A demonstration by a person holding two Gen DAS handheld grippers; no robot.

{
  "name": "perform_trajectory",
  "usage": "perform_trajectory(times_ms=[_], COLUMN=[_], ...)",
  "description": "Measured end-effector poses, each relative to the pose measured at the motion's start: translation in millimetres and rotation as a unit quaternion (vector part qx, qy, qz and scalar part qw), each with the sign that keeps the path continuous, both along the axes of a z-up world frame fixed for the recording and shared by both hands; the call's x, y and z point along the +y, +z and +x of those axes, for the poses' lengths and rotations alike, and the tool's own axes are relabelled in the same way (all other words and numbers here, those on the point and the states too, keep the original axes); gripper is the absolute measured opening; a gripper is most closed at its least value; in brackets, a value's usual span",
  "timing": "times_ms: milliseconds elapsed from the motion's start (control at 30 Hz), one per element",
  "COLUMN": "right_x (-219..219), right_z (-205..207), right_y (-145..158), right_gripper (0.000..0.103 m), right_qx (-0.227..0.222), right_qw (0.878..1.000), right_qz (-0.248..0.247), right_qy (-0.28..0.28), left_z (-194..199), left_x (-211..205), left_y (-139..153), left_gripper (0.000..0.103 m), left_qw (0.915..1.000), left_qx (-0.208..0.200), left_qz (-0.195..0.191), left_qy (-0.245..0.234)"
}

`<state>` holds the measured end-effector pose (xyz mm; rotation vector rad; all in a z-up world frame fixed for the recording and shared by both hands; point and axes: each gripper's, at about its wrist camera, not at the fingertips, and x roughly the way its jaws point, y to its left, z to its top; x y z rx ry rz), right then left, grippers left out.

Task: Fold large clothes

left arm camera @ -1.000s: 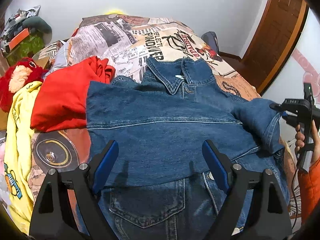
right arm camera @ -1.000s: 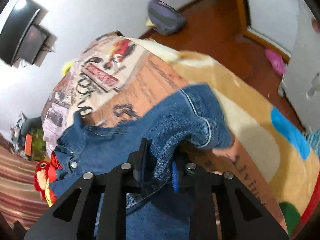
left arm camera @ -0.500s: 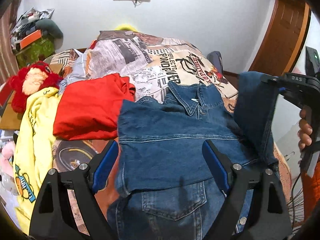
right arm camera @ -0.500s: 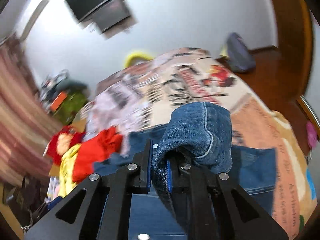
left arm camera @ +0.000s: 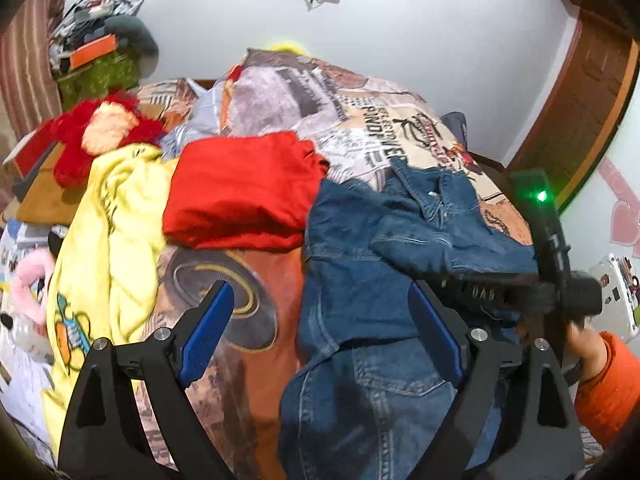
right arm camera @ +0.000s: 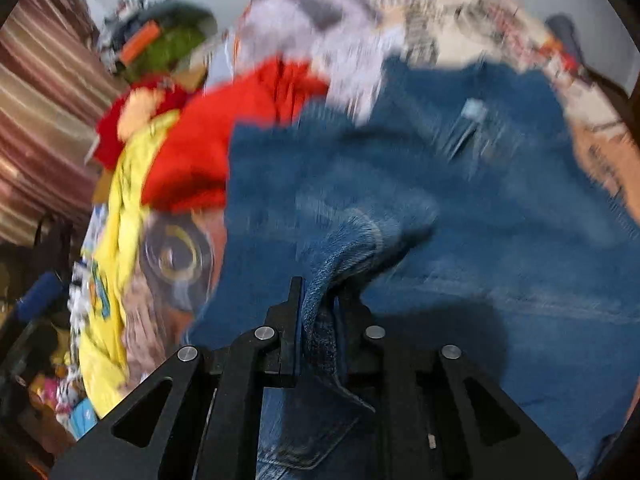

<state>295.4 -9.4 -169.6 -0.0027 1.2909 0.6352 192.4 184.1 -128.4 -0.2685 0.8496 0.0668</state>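
One denim jacket [left arm camera: 360, 272] lies spread across the right half of the bed, collar toward the far wall, its lower front with a stitched pocket nearest the cameras. In the right wrist view a fold of its sleeve cuff [right arm camera: 352, 240] rises from the cloth and runs down between the fingers of the right gripper [right arm camera: 318, 320], whose jaws are pressed close together on the denim; that view is heavily blurred. From the left wrist view the right gripper [left arm camera: 496, 290] appears as a dark bar lying over the jacket's right side, a green light glowing on its body, with a hand in an orange sleeve [left arm camera: 604, 384] behind it. The left gripper [left arm camera: 320, 328] hangs above the jacket's left edge with its blue-padded fingers spread wide and nothing between them. Just left of the jacket, touching its shoulder, sits a folded red garment [left arm camera: 240, 196]; beyond that a yellow garment [left arm camera: 108, 232] drapes down the bed's left side. A printed bedspread [left arm camera: 348, 108] covers the bed underneath, and a red plush toy [left arm camera: 96, 128] rests near the far left corner.
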Motion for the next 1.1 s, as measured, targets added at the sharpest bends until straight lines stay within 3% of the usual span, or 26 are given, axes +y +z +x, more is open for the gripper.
perform_trajectory(times_ms=[100, 167, 200, 400, 700, 867, 1100], right_x=[-0.1, -1.7, -7.9, -49.3, -168.4, -231.7, -281.8], right_z=[-13.6, -16.6, -18.9, -22.6, -8.8, -5.8, -9.6], right_y=[8.2, 16.6, 22.2, 47.6, 60.2, 47.1, 5.4], right_gripper=[0.02, 0.039, 0.042, 0.043, 0.046, 0.046, 0.047], right_qx=[-0.015, -0.007, -0.009, -0.045, -0.112, -0.104, -0.042], right_qw=[0.999, 0.999, 0.999, 0.998, 0.989, 0.98, 0.972], right_qz=[-0.015, -0.009, 0.0, 0.015, -0.021, -0.042, -0.047], right_qy=[0.029, 0.047, 0.051, 0.027, -0.094, -0.164, -0.227], left_z=[-3.4, -1.9, -1.1, 15.6, 57.7, 87.2, 117.4], left_x=[3.2, 2.6, 1.8, -19.0, -87.4, -120.9, -130.3], left_y=[-12.5, -18.2, -20.3, -23.8, -22.6, -36.6, -69.6], left_gripper=[0.089, 0.089, 0.089, 0.089, 0.089, 0.089, 0.089], left_qw=[0.9998, 0.9996, 0.9995, 0.9992, 0.9955, 0.9918, 0.9882], left_qx=[0.017, 0.026, 0.029, 0.039, 0.045, 0.067, 0.101], left_qz=[-0.006, -0.007, -0.008, -0.003, 0.029, 0.043, 0.083], left_qy=[0.006, 0.007, 0.006, -0.013, -0.079, -0.1, -0.08])
